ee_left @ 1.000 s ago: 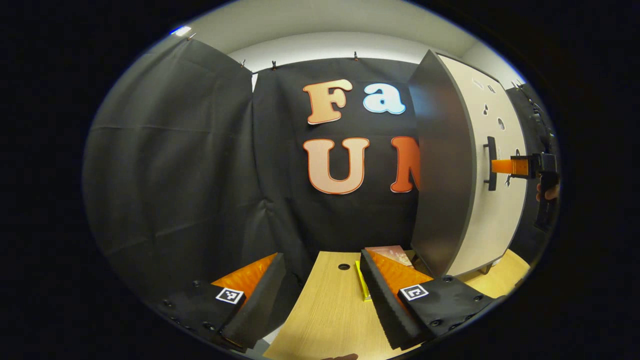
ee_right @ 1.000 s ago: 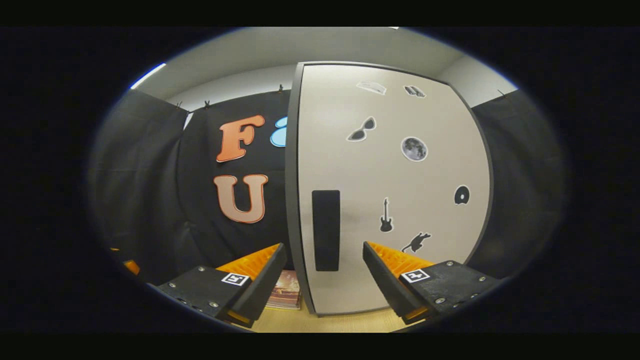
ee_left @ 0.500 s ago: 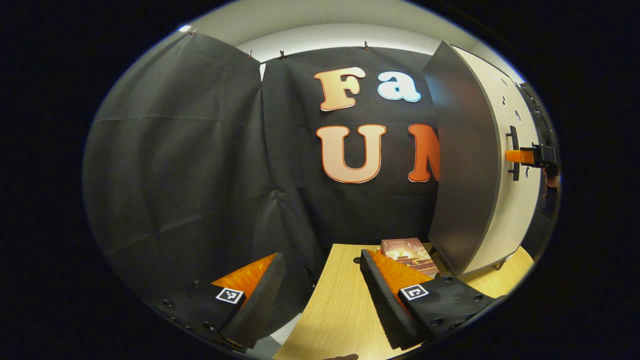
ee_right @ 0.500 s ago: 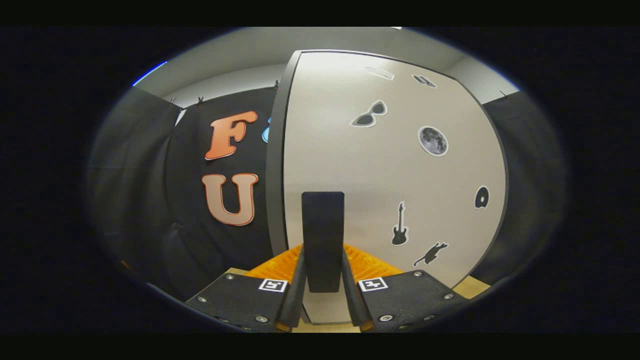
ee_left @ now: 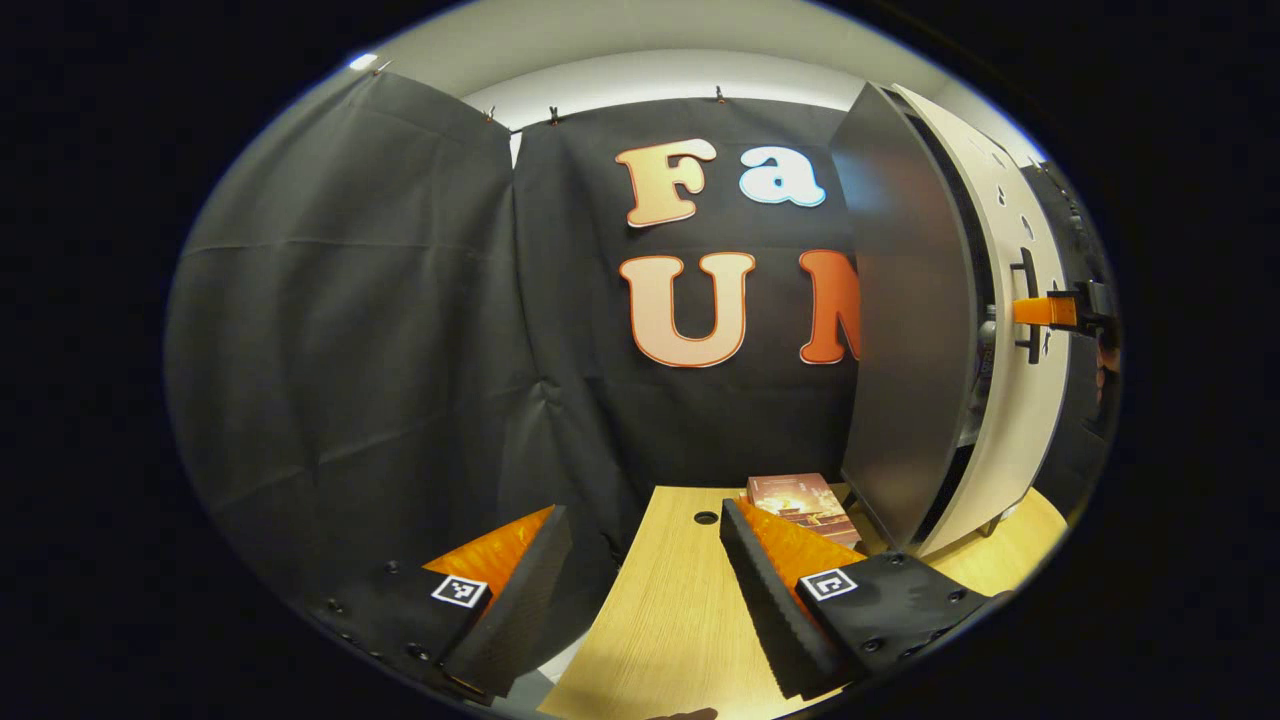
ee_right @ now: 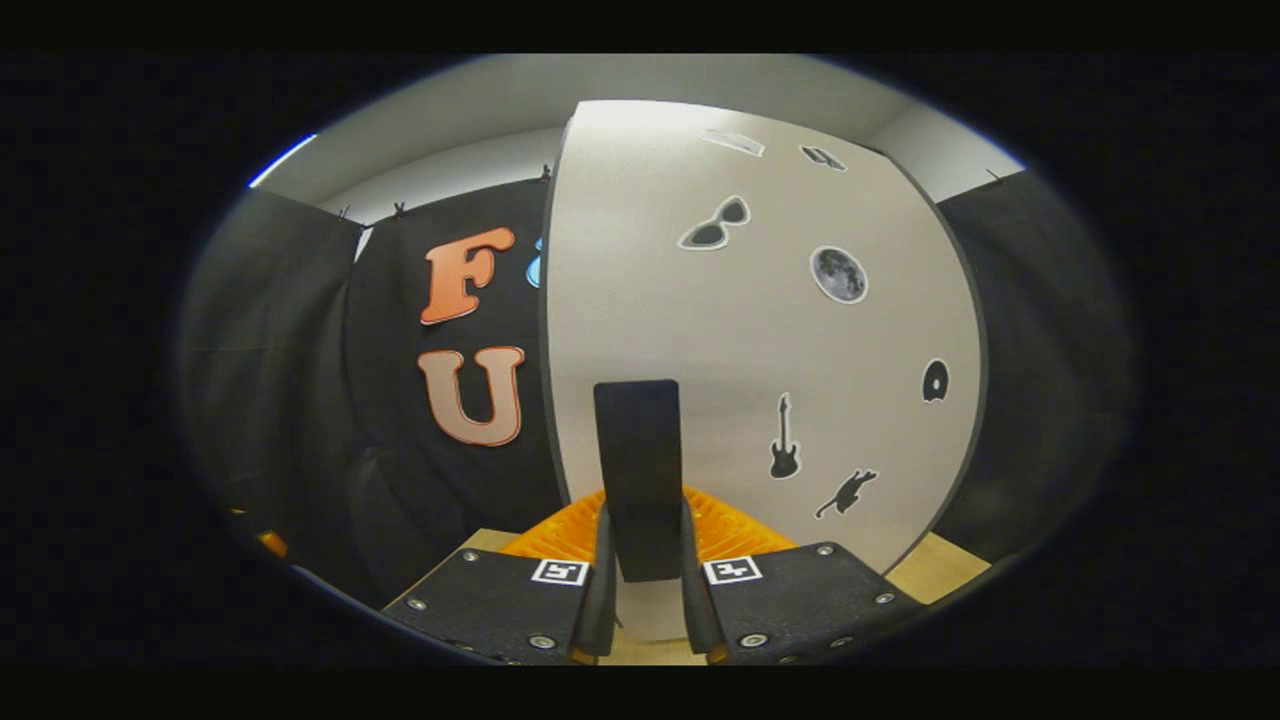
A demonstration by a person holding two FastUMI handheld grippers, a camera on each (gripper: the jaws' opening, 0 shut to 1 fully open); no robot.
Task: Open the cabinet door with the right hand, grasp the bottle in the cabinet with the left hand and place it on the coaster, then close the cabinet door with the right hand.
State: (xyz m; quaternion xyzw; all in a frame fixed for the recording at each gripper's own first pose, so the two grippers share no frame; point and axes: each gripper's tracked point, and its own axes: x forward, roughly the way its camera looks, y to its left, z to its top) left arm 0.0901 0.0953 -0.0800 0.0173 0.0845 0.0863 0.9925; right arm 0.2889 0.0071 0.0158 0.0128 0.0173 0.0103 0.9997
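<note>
A: Where's the right gripper [ee_right: 642, 600]?
B: Its 2 fingers are clamped on the dark handle [ee_right: 638, 470] of the cabinet door [ee_right: 760, 340]. In the left gripper view the door [ee_left: 1010, 330] stands slightly ajar from the cabinet [ee_left: 900, 330], with the right gripper [ee_left: 1045, 311] at the handle [ee_left: 1027, 305].

A: And the left gripper [ee_left: 640, 580]?
B: Fingers wide apart, holding nothing, above the near edge of the wooden table [ee_left: 670, 610].

A: The bottle?
B: A sliver of the bottle [ee_left: 986, 345] shows through the gap, inside the cabinet.

A: Any readable writing?
B: None. The door carries picture stickers: sunglasses [ee_right: 714, 224], a moon [ee_right: 838, 274], a guitar [ee_right: 783, 452]. A book [ee_left: 800, 497] lies on the far table; its cover text is too small to read.
</note>
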